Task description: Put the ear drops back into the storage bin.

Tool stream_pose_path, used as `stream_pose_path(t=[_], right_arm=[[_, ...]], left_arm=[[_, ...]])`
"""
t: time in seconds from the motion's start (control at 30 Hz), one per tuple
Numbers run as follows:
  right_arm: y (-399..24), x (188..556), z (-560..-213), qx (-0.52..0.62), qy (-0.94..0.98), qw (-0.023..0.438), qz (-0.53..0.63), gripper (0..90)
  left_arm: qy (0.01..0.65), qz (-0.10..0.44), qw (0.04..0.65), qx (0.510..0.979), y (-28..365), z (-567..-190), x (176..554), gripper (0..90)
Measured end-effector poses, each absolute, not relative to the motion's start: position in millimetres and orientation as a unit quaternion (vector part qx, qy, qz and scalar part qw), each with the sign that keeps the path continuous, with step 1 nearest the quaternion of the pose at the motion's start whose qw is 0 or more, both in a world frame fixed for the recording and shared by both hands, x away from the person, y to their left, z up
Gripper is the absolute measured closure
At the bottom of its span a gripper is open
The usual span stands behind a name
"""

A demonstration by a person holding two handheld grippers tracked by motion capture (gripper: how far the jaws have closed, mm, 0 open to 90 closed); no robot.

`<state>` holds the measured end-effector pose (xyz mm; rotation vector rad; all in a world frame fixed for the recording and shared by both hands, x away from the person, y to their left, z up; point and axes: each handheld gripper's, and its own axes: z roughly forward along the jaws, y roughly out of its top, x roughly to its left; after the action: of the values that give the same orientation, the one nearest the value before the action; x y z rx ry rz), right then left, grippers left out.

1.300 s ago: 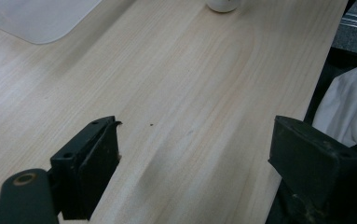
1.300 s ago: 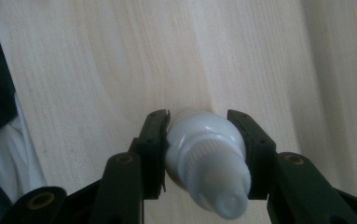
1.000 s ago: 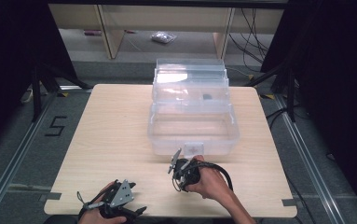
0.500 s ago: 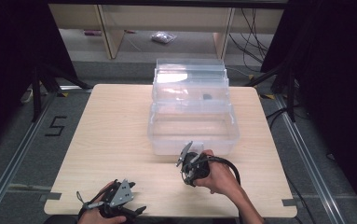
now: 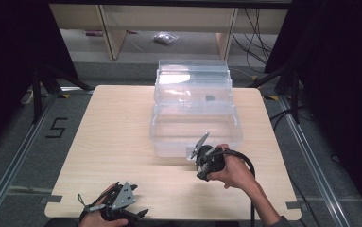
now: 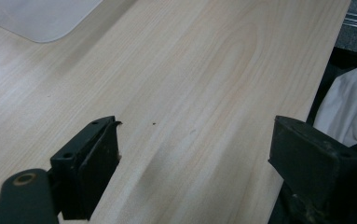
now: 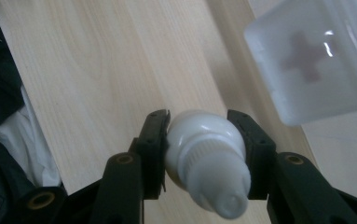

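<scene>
My right gripper [image 7: 199,122] is shut on a small white plastic bottle [image 7: 207,161] whose ribbed nozzle cap points toward the camera. In the high view the right gripper [image 5: 203,171] hangs just in front of the clear plastic box [image 5: 165,124], over the table. The box stands open, and its frosted latch with a red cross [image 7: 306,58] sits close by at upper right. My left gripper [image 6: 195,135] is open with only bare wood between its jaws. It rests at the table's near edge [image 5: 133,215].
The box's raised upper tier holds a small dark item [image 5: 210,98]. The light wooden table [image 5: 117,132] has free room on its left half. White cloth [image 6: 348,107] lies past the near edge. Shelving and a bag [image 5: 163,38] stand beyond the table.
My right gripper has moved right and away from the person, toward the box's front, rising slightly with the bottle still held. The left gripper has stayed put.
</scene>
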<state>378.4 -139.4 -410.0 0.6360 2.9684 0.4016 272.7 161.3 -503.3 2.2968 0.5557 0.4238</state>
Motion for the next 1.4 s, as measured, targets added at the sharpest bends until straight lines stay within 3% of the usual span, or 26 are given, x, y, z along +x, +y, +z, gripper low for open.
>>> stream_pose_path(t=[1.4], right_arm=[[-207.1,424.7,-335.4,0.281,0.949,0.074,0.124,60.2]], left_arm=[[0.218,0.159,0.364,0.891,160.8,-503.9,272.5,15.2]])
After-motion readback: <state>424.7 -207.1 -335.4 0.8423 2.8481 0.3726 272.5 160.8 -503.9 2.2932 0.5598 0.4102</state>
